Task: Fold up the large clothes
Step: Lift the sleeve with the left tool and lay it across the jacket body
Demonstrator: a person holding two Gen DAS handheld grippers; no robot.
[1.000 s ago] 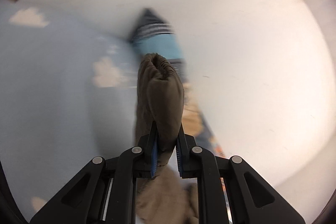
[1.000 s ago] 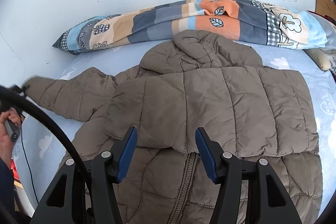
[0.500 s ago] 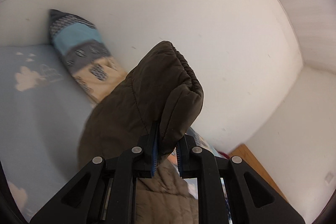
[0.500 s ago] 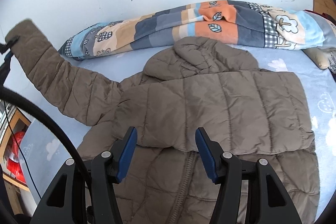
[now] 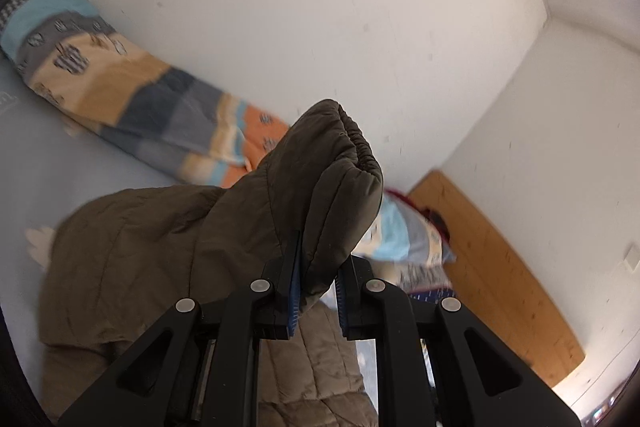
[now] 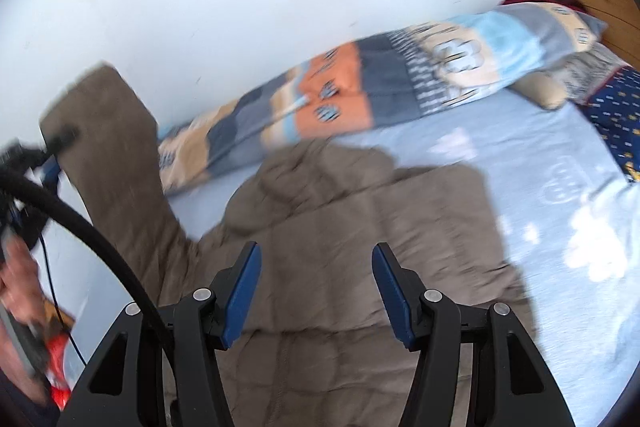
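Brown quilted padding fills both views: the jacket (image 6: 360, 227) lies spread on the bed (image 6: 560, 163), hood toward the wall-side edge where a striped quilt (image 6: 360, 91) is rolled. My left gripper (image 5: 316, 291) is clamped on the sleeve (image 5: 324, 187) just behind its elastic cuff and holds it raised above the bed near the left edge. My right gripper (image 6: 316, 291) hovers over the jacket's middle with its fingers apart, gripping nothing.

To do this fold well, I judge I should carry the cuff across the chest in a low arc, keep the sleeve straight so it creases at the shoulder seam, and use the free gripper to pin the body against sliding. I see no containers here.
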